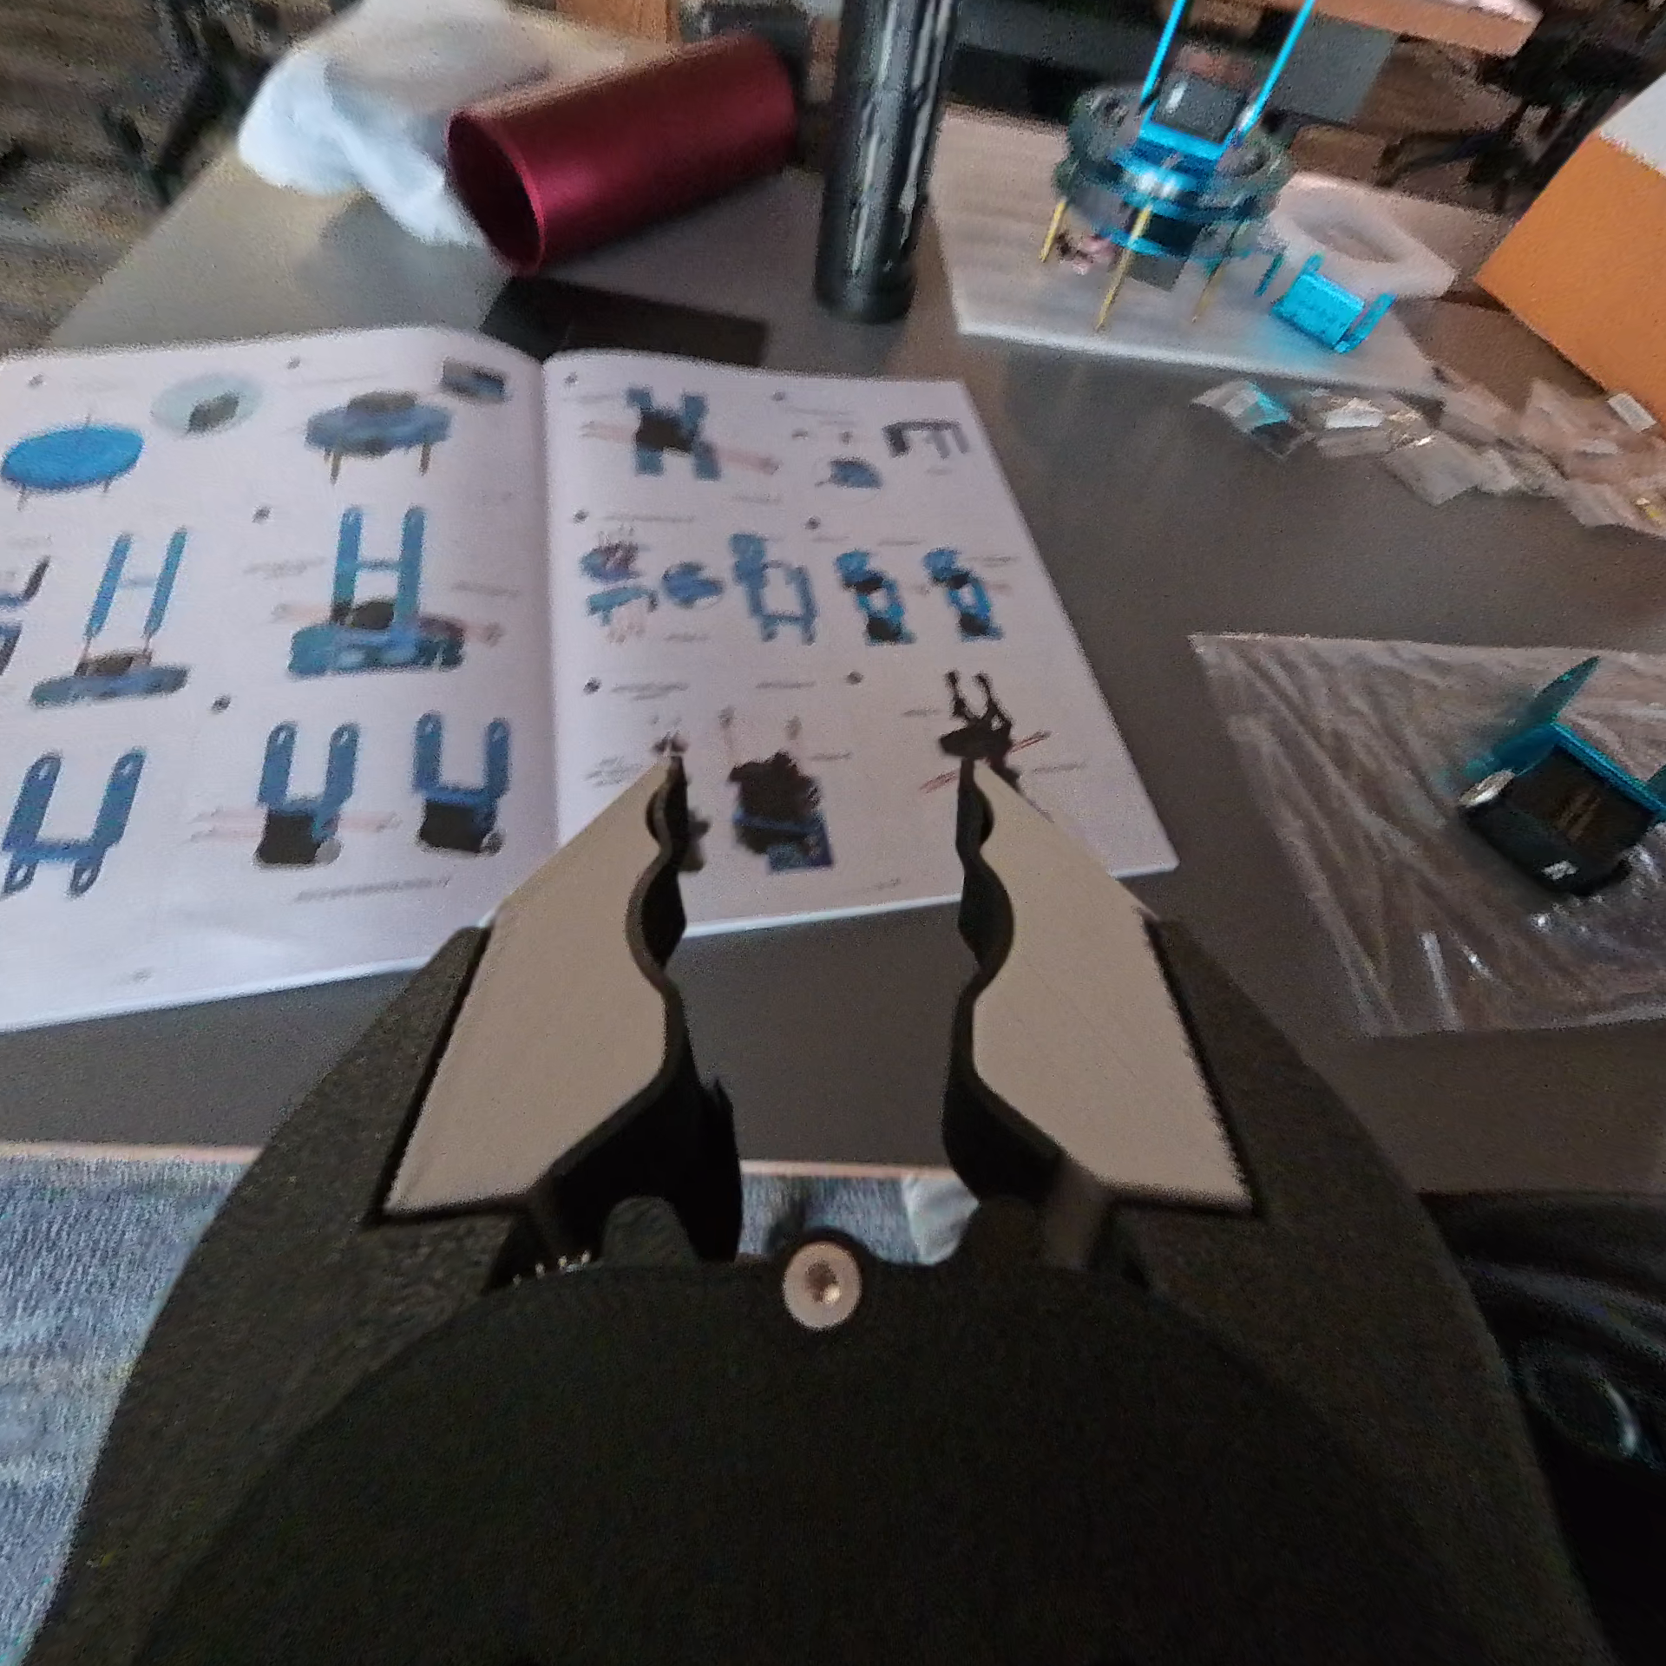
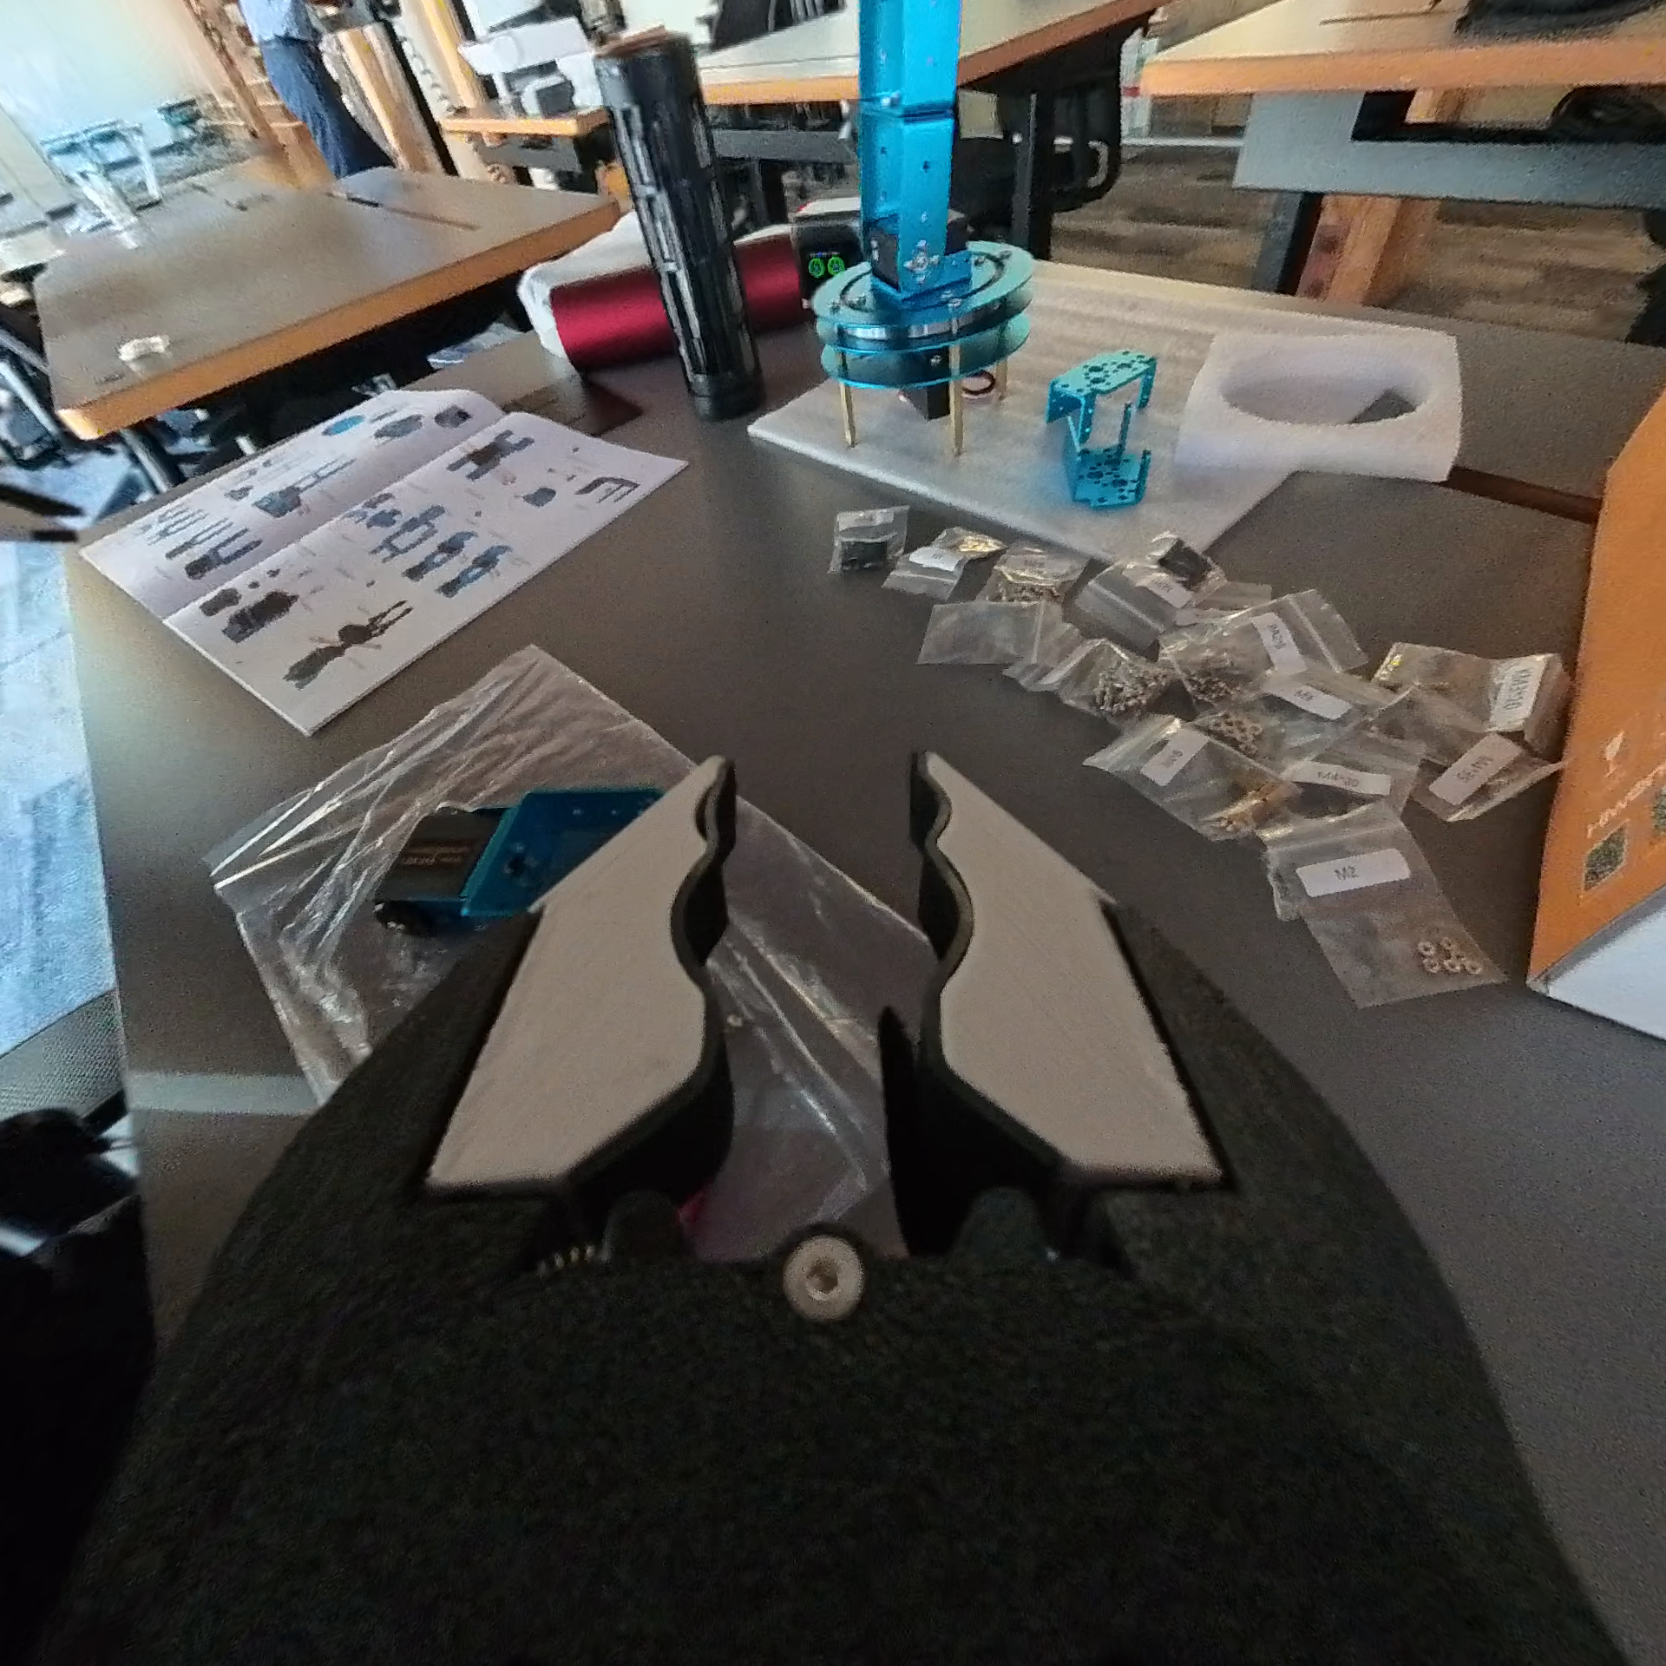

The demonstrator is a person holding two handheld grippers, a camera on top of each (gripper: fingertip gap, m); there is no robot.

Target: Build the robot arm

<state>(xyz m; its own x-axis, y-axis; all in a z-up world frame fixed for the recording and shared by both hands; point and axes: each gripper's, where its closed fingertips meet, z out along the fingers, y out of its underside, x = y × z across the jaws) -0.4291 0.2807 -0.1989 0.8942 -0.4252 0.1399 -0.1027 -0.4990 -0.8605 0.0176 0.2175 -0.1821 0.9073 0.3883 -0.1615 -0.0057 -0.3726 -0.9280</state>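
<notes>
My left gripper [image 1: 820, 766] is open and empty, held over the near edge of an open picture manual [image 1: 541, 631] on a dark grey table [image 1: 1172, 541]. My right gripper [image 2: 820, 766] is open and empty above a clear plastic bag [image 2: 505, 739]. A black servo in a blue metal bracket [image 2: 505, 856] lies on that bag just left of my right fingers; it also shows in the left wrist view [image 1: 1560, 802]. A part-built blue robot base with an upright arm [image 2: 919, 288] stands on a white foam sheet [image 2: 1019, 469], beside a loose blue bracket [image 2: 1100, 433].
Several small bags of screws and nuts [image 2: 1262, 703] lie right of centre. An orange box [image 2: 1614, 721] stands at the right edge. A black cylinder [image 2: 685, 234], a dark red tube [image 1: 622, 144] and white foam [image 2: 1325, 397] sit at the back. Other tables stand behind. The left gripper's tips are roughly 45 cm from the right gripper's.
</notes>
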